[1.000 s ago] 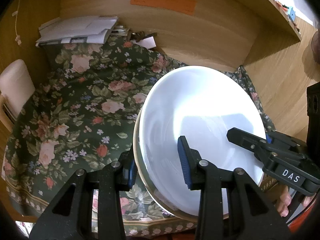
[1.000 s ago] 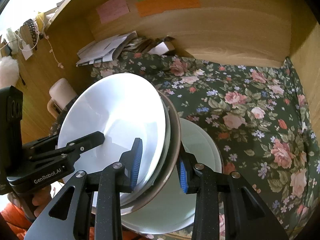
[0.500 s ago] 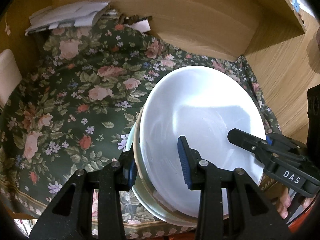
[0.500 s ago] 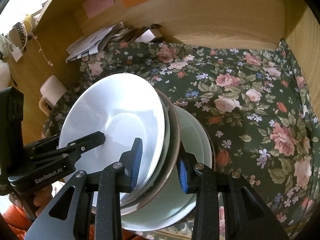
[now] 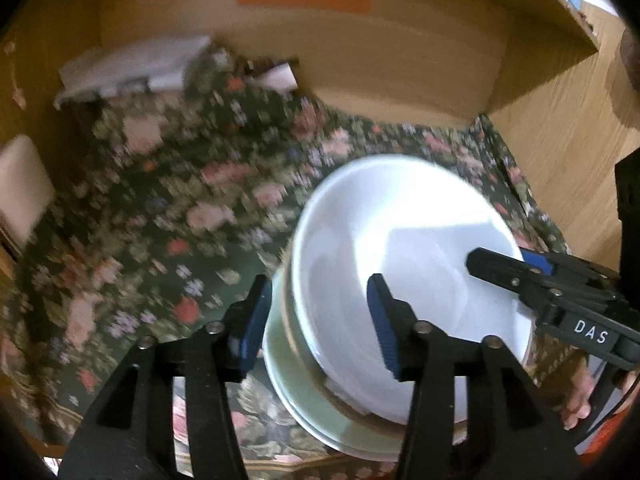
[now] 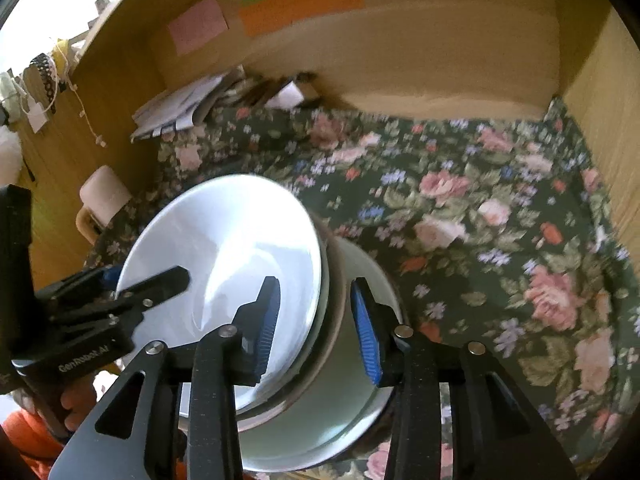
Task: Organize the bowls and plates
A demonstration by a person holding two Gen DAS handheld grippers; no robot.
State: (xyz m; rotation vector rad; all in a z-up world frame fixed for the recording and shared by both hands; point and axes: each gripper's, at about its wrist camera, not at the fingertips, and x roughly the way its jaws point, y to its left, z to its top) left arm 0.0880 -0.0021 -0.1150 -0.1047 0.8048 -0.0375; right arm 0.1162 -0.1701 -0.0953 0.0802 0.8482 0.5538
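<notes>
A stack of dishes is seen near the front edge of the worktop (image 6: 500, 208), which is covered by a dark floral cloth (image 5: 168, 216). The stack is topped by a white bowl (image 5: 404, 256), beneath which a brown-rimmed plate (image 6: 334, 312) and a pale green plate (image 5: 296, 392) are nested. The left edge of the stack is straddled by the left hand-held gripper (image 5: 316, 320); its blue pads are spread wider than the rims between them, so it is released, not clamped. The right edge is bracketed likewise by the right hand-held gripper (image 6: 316, 328), one finger inside the white bowl and the other outside the plates, with a gap visible at each pad, so it too is released. Papers (image 6: 180, 108) are piled at the back left corner, and coloured notes (image 6: 296, 4) are stuck on the wooden back wall.
</notes>
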